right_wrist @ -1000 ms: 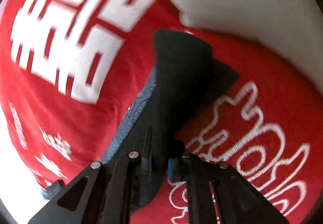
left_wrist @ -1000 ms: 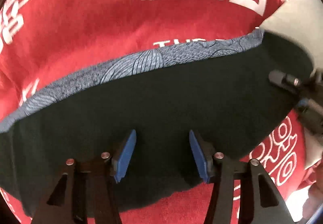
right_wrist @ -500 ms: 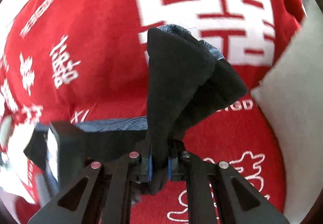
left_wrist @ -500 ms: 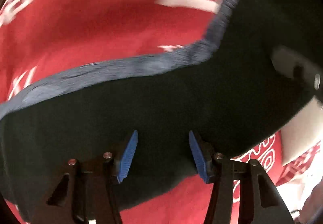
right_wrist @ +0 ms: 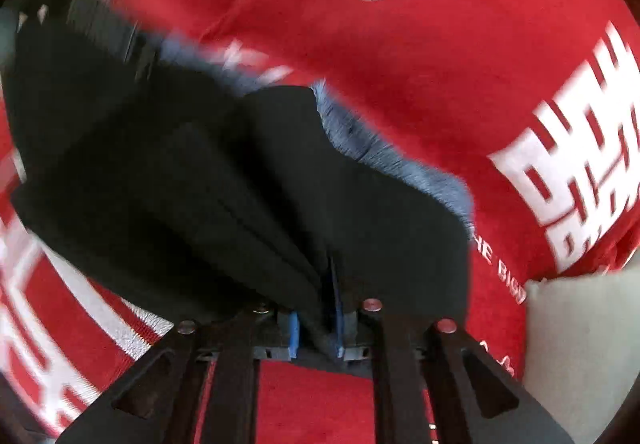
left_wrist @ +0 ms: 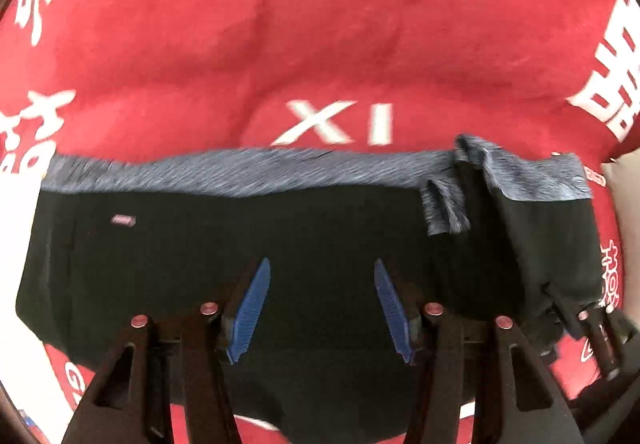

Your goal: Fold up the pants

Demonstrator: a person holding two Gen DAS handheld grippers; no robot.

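Observation:
The black pants (left_wrist: 240,244) with a blue-grey patterned waistband (left_wrist: 240,172) lie across the red cloth. My left gripper (left_wrist: 320,300) is open and empty, its blue pads hovering over the black fabric. My right gripper (right_wrist: 316,320) is shut on a folded end of the pants (right_wrist: 280,184), which bunches up in layers in front of it. In the left wrist view the right gripper (left_wrist: 592,328) shows at the right edge, holding the doubled-over end of the pants (left_wrist: 540,236).
A red cloth (left_wrist: 280,44) with white characters and letters covers the surface under the pants. A pale grey cushion-like surface (right_wrist: 580,344) lies at the right edge.
The right gripper has carried its end of the pants over onto the rest, so that end now lies doubled. The left gripper stayed open above the fabric while its view shifted.

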